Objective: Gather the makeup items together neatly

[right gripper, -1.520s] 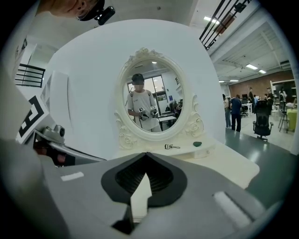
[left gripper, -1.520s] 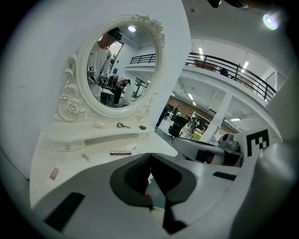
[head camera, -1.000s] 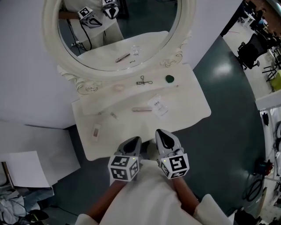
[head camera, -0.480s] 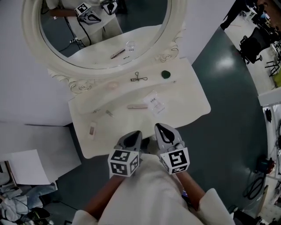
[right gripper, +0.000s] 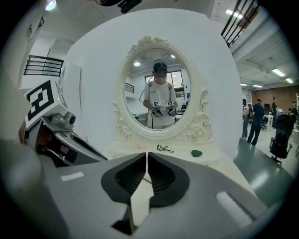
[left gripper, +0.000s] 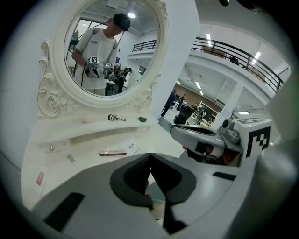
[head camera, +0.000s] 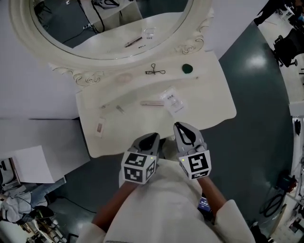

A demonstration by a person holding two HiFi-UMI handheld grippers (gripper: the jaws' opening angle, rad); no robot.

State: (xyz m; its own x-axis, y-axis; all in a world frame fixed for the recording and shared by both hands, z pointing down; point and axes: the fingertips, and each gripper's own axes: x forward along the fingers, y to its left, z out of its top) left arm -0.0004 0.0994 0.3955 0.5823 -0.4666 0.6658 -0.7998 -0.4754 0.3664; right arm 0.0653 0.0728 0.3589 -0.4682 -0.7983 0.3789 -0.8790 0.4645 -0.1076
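Head view: left claw (head camera: 152, 138) and right claw (head camera: 180, 126) side by side, both closed empty, angled down at vanity (head camera: 213, 104).

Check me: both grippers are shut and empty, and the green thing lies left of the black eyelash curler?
One slip: the head view shows the green thing right of the black eyelash curler. Left gripper and right gripper are shut and empty.

- Bright, even indoor light falls from overhead; the mirror (head camera: 95, 23) and the white table (head camera: 209, 95) below it carry only faint, soft shadows.
- Right of the mirror, the dark floor (head camera: 259, 61) shows a pale glare patch.
- Ceiling lamps (right gripper: 232, 13) glow above the mirror's right side.
- Both gripper views bulge strongly, with black corners.
- The left gripper (left gripper: 149, 156), below the mirror, looks soft near the lens.
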